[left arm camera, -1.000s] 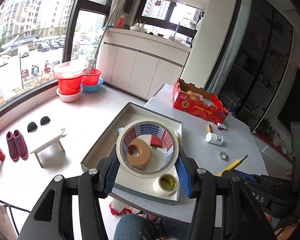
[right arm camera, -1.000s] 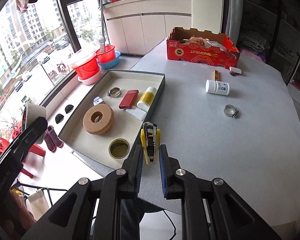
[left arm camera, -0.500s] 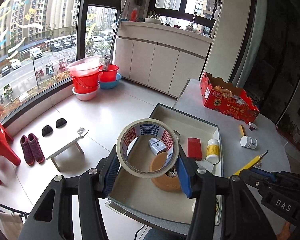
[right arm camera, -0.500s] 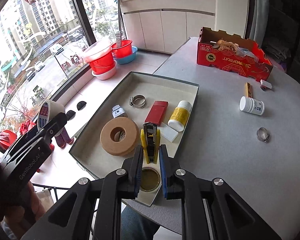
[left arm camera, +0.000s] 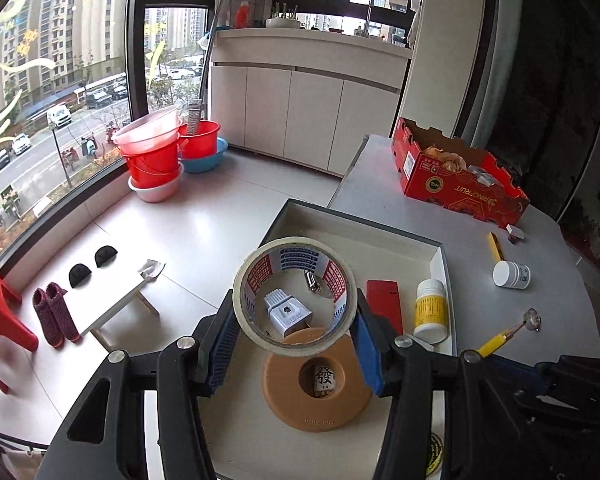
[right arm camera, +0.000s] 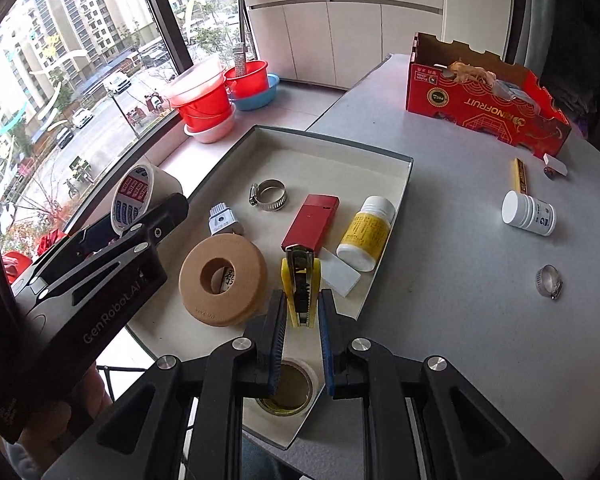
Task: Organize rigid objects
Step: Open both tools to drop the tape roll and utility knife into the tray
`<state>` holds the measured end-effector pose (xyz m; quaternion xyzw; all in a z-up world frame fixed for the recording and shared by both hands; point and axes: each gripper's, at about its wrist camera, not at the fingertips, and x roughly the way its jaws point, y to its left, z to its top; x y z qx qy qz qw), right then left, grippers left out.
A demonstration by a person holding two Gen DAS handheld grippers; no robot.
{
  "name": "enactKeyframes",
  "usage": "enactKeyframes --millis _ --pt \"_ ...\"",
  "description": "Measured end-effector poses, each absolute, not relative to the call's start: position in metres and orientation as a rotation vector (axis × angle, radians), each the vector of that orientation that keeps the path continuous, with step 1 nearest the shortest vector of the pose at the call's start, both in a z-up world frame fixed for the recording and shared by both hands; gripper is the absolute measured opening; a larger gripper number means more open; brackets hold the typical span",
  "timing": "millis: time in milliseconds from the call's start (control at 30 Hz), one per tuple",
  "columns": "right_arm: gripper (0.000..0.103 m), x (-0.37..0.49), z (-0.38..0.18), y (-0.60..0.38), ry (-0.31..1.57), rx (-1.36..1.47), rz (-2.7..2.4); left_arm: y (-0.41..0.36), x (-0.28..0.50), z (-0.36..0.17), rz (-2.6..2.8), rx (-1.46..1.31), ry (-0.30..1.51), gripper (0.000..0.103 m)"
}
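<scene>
Left gripper (left arm camera: 296,344): jaws clamped on a roll of cream tape (left arm camera: 295,307), held upright on edge, open core facing the camera, hanging above the tray.
Tray (right arm camera: 407,184): shallow box at the left edge of the grey table (right arm camera: 460,280).
Inside the tray, left to right: white plug (right arm camera: 223,219), tan ring (right arm camera: 223,280) lying flat, metal hose clamp (right arm camera: 269,194), red case (right arm camera: 310,222), yellow-labelled bottle (right arm camera: 366,233) on its side; small tape roll (right arm camera: 286,390) at the near corner.
Right gripper (right arm camera: 300,346): jaws narrow, pinching a yellow box cutter (right arm camera: 301,286), tip pointing ahead over the tray's near end.
Table, further right: white jar (right arm camera: 529,213), second hose clamp (right arm camera: 549,280), yellow pencil (right arm camera: 520,176), red carton (right arm camera: 484,96) at the back.
</scene>
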<state>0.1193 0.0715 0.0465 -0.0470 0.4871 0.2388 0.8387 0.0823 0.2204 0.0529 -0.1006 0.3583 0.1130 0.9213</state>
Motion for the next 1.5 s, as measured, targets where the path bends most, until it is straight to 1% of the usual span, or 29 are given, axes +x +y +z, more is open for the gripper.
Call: enactKeyframes --millis 867,900,933,1000,1033,1067,1100,1133,1167,1200,1267,1400,1500 --pt "0.017 0.167 0.025 0.092 1.054 -0.093 0.51 0.219 0.133 0.028 0.247 -0.158 0.802 0.057" --pt "0.017 0.168 0.024 0.092 1.052 -0.093 0.513 0.218 0.133 0.027 0.249 -0.146 0.803 0.063" --pt "0.017 0.168 0.024 0.09 1.05 -0.096 0.51 0.218 0.133 0.026 0.261 -0.132 0.799 0.076" --pt "0.018 0.169 0.024 0.087 1.049 -0.097 0.5 0.218 0.131 0.027 0.291 -0.113 0.785 0.088" --pt "0.026 0.169 0.024 0.085 1.055 -0.089 0.503 0.219 0.13 0.027 0.295 -0.112 0.784 0.088" --pt "0.042 0.17 0.023 0.082 1.061 -0.084 0.493 0.22 0.129 0.027 0.31 -0.111 0.787 0.089" --pt "0.054 0.17 0.024 0.078 1.062 -0.078 0.469 0.221 0.128 0.027 0.333 -0.108 0.788 0.091" --pt "0.082 0.17 0.025 0.072 1.054 -0.066 0.436 0.224 0.127 0.027 0.351 -0.113 0.788 0.1" --pt "0.1 0.17 0.026 0.064 1.04 -0.048 0.41 0.228 0.125 0.027 0.35 -0.132 0.788 0.102" --pt "0.102 0.168 0.029 0.057 1.02 -0.02 0.409 0.23 0.123 0.028 0.337 -0.152 0.789 0.103" --pt "0.102 0.164 0.033 0.046 1.003 0.024 0.42 0.228 0.12 0.029 0.334 -0.166 0.789 0.103" --pt "0.102 0.153 0.033 0.039 1.052 0.051 0.423 0.215 0.112 0.033 0.339 -0.124 0.8 0.103" --pt "0.102 0.138 0.035 0.037 1.033 0.069 0.435 0.21 0.097 0.036 0.367 -0.116 0.803 0.103"
